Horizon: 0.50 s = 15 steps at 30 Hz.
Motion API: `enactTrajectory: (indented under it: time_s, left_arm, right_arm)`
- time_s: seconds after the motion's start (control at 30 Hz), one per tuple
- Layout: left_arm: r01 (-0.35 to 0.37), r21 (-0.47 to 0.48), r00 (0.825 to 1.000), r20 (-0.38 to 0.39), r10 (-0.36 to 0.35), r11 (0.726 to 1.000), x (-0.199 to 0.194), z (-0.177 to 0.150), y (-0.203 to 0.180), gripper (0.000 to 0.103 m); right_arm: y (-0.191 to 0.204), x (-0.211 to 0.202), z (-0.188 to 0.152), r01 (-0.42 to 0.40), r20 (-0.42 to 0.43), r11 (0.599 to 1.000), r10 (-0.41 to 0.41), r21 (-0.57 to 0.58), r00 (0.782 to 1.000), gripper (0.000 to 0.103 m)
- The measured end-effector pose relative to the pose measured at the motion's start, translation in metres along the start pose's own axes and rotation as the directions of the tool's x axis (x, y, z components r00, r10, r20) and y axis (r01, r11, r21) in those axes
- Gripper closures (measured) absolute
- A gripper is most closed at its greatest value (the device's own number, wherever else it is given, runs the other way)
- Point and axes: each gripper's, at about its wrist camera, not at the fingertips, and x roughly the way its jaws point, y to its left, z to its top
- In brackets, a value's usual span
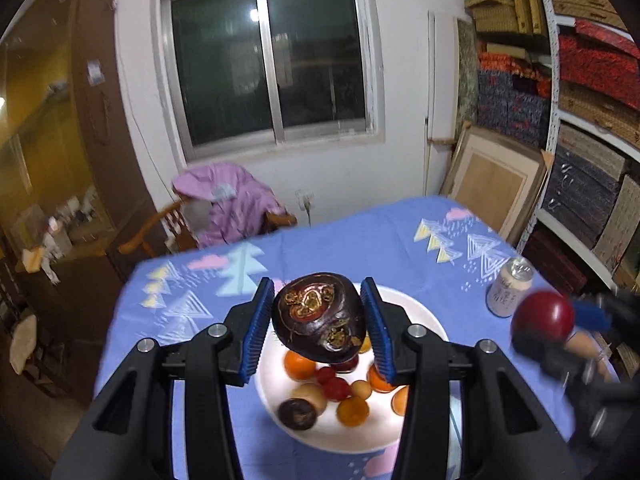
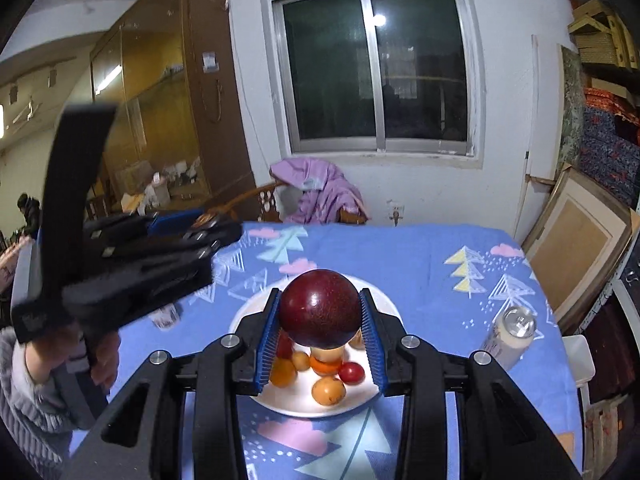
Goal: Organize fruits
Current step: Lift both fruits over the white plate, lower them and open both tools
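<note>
The can [image 1: 509, 293] on the table carries some print on its pale side, but the letters are too blurred to read, and the small paper stuck on the brown cabinet [image 2: 172, 92] is the same. The left gripper [image 1: 318, 322] is closed around a dark purple fruit [image 1: 319, 316] with scarred golden patches, held in the air between its blue pads [image 1: 256, 330], just above the white plate [image 1: 416, 312]. On the plate below it lie small oranges [image 1: 299, 365], red cherry tomatoes [image 1: 336, 388], pale round fruits and one more dark fruit [image 1: 298, 413]. The right gripper [image 2: 320, 318] grips a smooth red plum [image 2: 319, 308], also lifted over the same plate, with the can to its right. The table has a blue cloth [image 2: 420, 256] printed with triangle trees and pink clouds. Beyond both tools stands a chair with a lilac jacket [image 2: 320, 192] thrown over it, under a dark sliding window [image 2: 376, 68] in a white wall. On the right, shelves hold patterned boxes [image 1: 588, 60], and wooden frames [image 1: 494, 184] lean against them.
</note>
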Motion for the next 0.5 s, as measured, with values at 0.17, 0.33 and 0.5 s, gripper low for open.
enactTrajectory:
  time_s: [0.17, 0.33, 0.5]
  left_arm:
    - [0.032, -0.020, 0.993, -0.116, -0.034, 0.999, 0.075, -0.032, -0.003, 0.059]
    - [0.004, -0.051, 0.984, -0.177, -0.013, 0.999, 0.123, -0.047, 0.011, 0.059]
    - [-0.022, -0.083, 0.974, -0.228, 0.002, 0.996, 0.155, -0.047, 0.038, 0.059]
  right_arm:
    - [-0.022, 0.063, -0.030, 0.043, -0.118, 0.999, -0.039, 0.030, 0.992, 0.064]
    - [-0.019, 0.104, -0.026, 0.038, -0.163, 0.999, -0.036, 0.007, 0.986, 0.064]
    - [0.009, 0.155, -0.020, 0.000, -0.224, 0.997, -0.017, -0.078, 0.974, 0.064]
